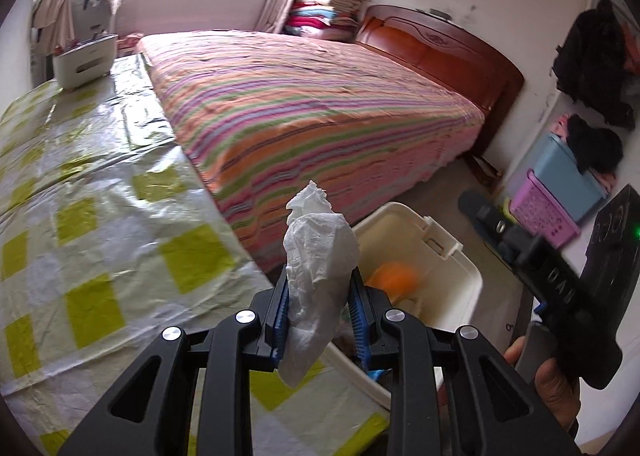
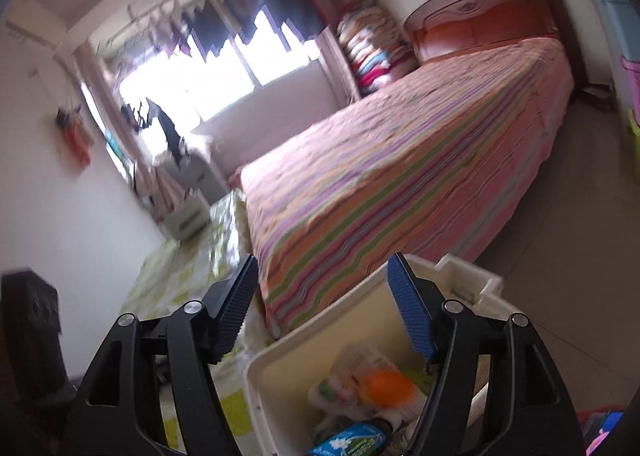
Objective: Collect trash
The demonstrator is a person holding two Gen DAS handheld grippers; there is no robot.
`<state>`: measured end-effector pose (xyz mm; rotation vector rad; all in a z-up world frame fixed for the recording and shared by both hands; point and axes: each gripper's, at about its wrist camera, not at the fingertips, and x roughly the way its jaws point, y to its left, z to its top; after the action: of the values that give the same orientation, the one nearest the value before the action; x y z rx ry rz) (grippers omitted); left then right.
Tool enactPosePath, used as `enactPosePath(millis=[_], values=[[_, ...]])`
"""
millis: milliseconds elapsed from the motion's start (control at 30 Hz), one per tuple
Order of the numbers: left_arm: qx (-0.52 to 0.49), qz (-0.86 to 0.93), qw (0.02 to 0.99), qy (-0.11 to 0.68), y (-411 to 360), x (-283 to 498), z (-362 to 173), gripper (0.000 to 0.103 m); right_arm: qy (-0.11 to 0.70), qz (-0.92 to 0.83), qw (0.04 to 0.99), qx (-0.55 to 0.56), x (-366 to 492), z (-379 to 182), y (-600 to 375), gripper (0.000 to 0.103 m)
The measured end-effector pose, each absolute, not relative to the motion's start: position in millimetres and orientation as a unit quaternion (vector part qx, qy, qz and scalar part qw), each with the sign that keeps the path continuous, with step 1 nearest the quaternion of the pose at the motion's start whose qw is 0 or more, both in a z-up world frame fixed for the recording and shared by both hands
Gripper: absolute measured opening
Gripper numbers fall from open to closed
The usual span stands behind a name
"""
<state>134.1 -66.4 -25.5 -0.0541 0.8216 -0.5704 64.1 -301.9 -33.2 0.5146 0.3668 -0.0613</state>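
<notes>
My left gripper (image 1: 319, 288) is shut on a crumpled white tissue (image 1: 318, 252) and holds it above the table edge, just left of the cream trash bin (image 1: 460, 260). The bin stands on the floor between table and bed, with an orange object (image 1: 394, 276) inside. My right gripper (image 2: 324, 296) is open and empty, above the same bin (image 2: 260, 376). In the right wrist view the bin holds an orange ball-like item (image 2: 386, 384), wrappers and a blue packet (image 2: 348, 440). The right gripper also shows in the left wrist view (image 1: 532, 256), at the right.
A table with a yellow-checked plastic cover (image 1: 92, 216) lies at left, with a white box (image 1: 84, 60) at its far end. A striped bed (image 1: 312, 104) fills the middle. Blue and purple baskets (image 1: 556, 192) stand by the right wall.
</notes>
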Motion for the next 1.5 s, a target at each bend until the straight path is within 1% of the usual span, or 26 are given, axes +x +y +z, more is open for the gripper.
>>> enactPosePath(millis=[67, 167, 400, 500, 567, 600, 633, 700, 733, 800, 833, 933, 967, 1033, 1233, 1333, 1500], values=[[-0.024, -0.28, 0.874, 0.396, -73.4, 133.6, -27.1, 0.026, 0.157, -0.041, 0.95, 0.267, 54.8, -28.4, -311.1, 0.071], [-0.022, -0.292, 0.867, 0.402, -82.5, 133.6, -30.0, 0.026, 0.132, -0.049, 0.949, 0.282, 46.4, -23.9, -318.3, 0.072], [-0.008, -0.313, 0.861, 0.402, -102.5, 130.2, -31.1, 0.026, 0.119, -0.049, 0.947, 0.294, 47.1, -31.0, -303.7, 0.072], [0.0, -0.327, 0.859, 0.393, -115.2, 124.4, -28.6, 0.028, 0.114, -0.048, 0.947, 0.296, 44.2, -37.8, -303.2, 0.072], [0.013, -0.331, 0.858, 0.393, -123.6, 121.0, -28.2, 0.036, 0.105, -0.052, 0.946, 0.302, 39.4, -38.9, -307.3, 0.072], [0.025, -0.33, 0.859, 0.391, -128.2, 118.3, -28.5, 0.052, 0.099, -0.056, 0.945, 0.305, 34.1, -38.6, -315.2, 0.072], [0.031, -0.328, 0.862, 0.385, -130.2, 115.2, -28.0, 0.063, 0.094, -0.06, 0.945, 0.307, 31.4, -38.6, -317.6, 0.072], [0.043, -0.322, 0.875, 0.36, -132.0, 107.0, -23.6, 0.067, 0.08, -0.072, 0.942, 0.317, 18.7, -39.2, -330.8, 0.073], [0.049, -0.316, 0.88, 0.35, -132.5, 103.4, -20.8, 0.072, 0.074, -0.078, 0.94, 0.323, 13.8, -39.6, -333.4, 0.076], [0.059, -0.309, 0.888, 0.336, -132.0, 96.4, -15.2, 0.077, 0.067, -0.092, 0.938, 0.326, -0.6, -41.1, -339.1, 0.079], [0.058, -0.307, 0.89, 0.332, -130.8, 94.3, -13.0, 0.078, 0.066, -0.097, 0.938, 0.325, -5.5, -41.5, -339.8, 0.079], [0.057, -0.289, 0.899, 0.323, -124.5, 89.2, -4.4, 0.078, 0.074, -0.096, 0.94, 0.32, -15.6, -40.2, -332.6, 0.085], [0.056, -0.279, 0.904, 0.32, -122.3, 87.5, -2.0, 0.078, 0.08, -0.097, 0.942, 0.312, -17.7, -38.4, -329.8, 0.09], [0.049, -0.252, 0.914, 0.315, -112.3, 83.1, 2.6, 0.079, 0.093, -0.104, 0.947, 0.289, -22.0, -33.5, -322.2, 0.097], [0.026, -0.186, 0.933, 0.306, -72.6, 71.8, 9.2, 0.086, 0.155, -0.119, 0.963, 0.185, -27.5, -33.6, -286.5, 0.097], [0.031, -0.161, 0.937, 0.308, -57.4, 66.6, 10.6, 0.086, 0.185, -0.115, 0.967, 0.134, -28.0, -37.7, -255.6, 0.097], [0.05, -0.138, 0.941, 0.306, -42.5, 58.0, 15.6, 0.086, 0.214, -0.113, 0.963, 0.114, -17.5, -39.3, -236.4, 0.097]])
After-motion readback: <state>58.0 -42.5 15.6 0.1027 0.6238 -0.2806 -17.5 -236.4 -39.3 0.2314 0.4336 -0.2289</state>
